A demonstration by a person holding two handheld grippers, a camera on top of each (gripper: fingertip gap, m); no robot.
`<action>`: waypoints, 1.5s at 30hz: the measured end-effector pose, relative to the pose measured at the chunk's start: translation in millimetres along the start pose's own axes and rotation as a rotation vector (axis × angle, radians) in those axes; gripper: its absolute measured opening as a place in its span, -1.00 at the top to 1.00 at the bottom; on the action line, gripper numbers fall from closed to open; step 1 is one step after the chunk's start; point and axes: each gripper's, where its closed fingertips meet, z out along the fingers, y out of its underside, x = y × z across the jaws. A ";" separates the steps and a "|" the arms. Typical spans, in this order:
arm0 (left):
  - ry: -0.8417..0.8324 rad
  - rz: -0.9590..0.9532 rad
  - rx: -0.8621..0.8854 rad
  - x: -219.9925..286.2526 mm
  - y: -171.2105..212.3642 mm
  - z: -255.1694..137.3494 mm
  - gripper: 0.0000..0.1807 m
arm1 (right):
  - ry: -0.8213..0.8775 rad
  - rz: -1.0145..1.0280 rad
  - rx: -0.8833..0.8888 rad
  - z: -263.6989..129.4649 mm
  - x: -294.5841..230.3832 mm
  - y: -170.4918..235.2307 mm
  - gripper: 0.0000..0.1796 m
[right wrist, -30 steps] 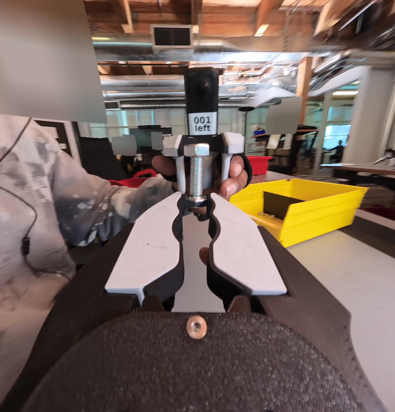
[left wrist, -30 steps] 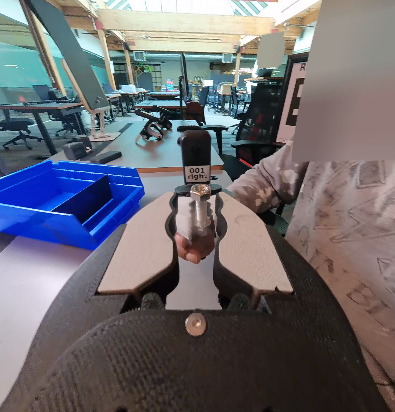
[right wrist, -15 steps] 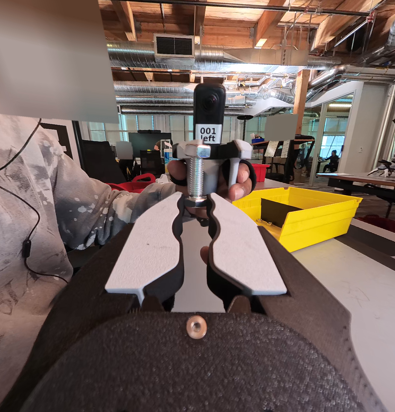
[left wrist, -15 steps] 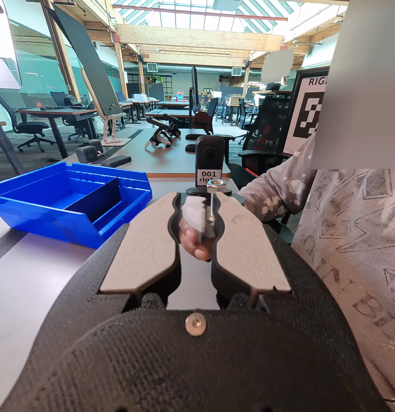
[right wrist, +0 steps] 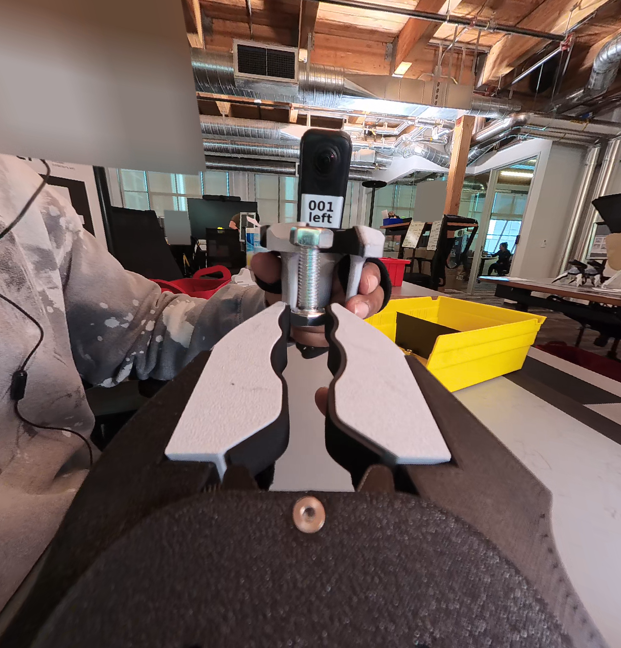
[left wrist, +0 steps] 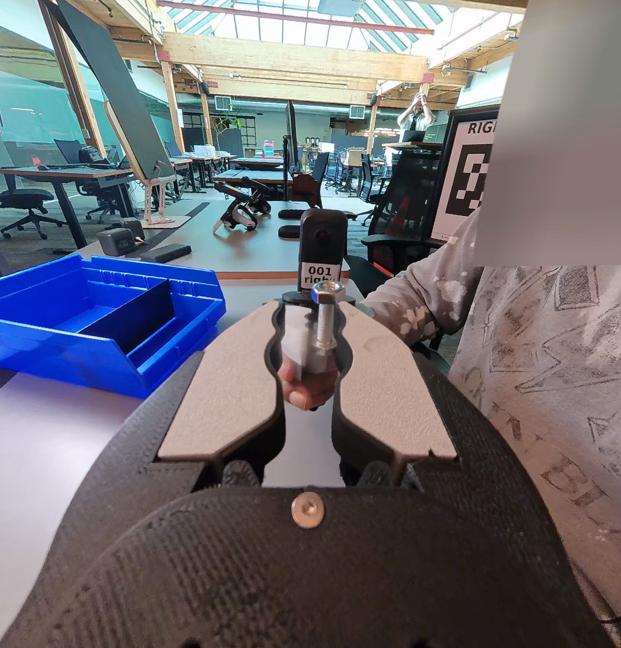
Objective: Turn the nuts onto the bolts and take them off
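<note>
A silver bolt point(right wrist: 309, 277) stands upright between my two grippers, which face each other above the table. My right gripper point(right wrist: 307, 312) is shut on the bolt's hex head point(right wrist: 307, 317) at the bottom end. In the left wrist view one of its pale fingers point(left wrist: 295, 336) shows beside the head point(left wrist: 321, 350). A silver nut point(left wrist: 328, 292) sits on the bolt's top end. My left gripper point(left wrist: 310, 306) is open around the nut. The nut lies close to the right-hand finger point(left wrist: 351, 315), with a gap on the other side. The right wrist view shows the nut point(right wrist: 310, 236) between the left gripper's fingers point(right wrist: 272, 242).
A blue divided bin point(left wrist: 154, 266) stands on the grey table point(left wrist: 38, 438) to the left. A yellow bin point(right wrist: 477, 336) stands to the right. The person's sleeves point(left wrist: 424, 308) and hands point(right wrist: 368, 284) are behind the grippers. Desks and office chairs fill the room beyond. My left and right fingertips are right by each other.
My left gripper's jaws have narrowed around the nut and the gripper has shifted a little, so the nut now sits toward its right-hand finger. My right gripper has kept its hold on the bolt head.
</note>
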 end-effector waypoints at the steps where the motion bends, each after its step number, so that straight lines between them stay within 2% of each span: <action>1: -0.004 0.000 0.002 -1.0 0.1 -1.2 0.71 | 0.000 0.000 0.001 -0.1 0.0 -0.3 0.80; 12: 0.019 -0.030 0.017 1.5 0.8 1.3 0.70 | 0.028 -0.029 -0.030 0.5 3.7 4.8 0.80; 16: -0.036 -0.016 0.011 -7.7 1.3 -4.9 0.74 | 0.022 -0.033 -0.018 -0.7 2.9 1.7 0.80; 25: 0.003 -0.021 0.001 0.1 3.9 1.7 0.68 | 0.046 -0.038 -0.045 -0.1 6.7 7.3 0.80; 29: -0.083 -0.015 -0.001 -15.8 3.9 -7.0 0.78 | 0.033 -0.038 -0.019 -1.7 4.9 1.9 0.80; 36: -0.027 -0.035 0.011 -4.8 2.9 -1.2 0.68 | 0.071 -0.024 -0.051 -1.1 12.0 9.4 0.80; 39: -0.042 -0.059 -0.002 -9.4 7.5 1.2 0.68 | 0.073 -0.020 -0.041 -1.9 12.5 8.4 0.80; 41: -0.154 -0.087 -0.019 -29.8 12.0 -5.0 0.83 | 0.054 -0.007 -0.009 -3.7 10.8 2.6 0.80; 42: -0.191 -0.081 -0.038 -37.1 16.4 -8.2 0.83 | 0.054 -0.008 -0.004 -3.7 10.7 0.6 0.80; 45: -0.134 -0.108 0.014 -29.5 10.8 -9.5 0.77 | 0.073 -0.003 -0.015 -4.3 14.4 2.9 0.80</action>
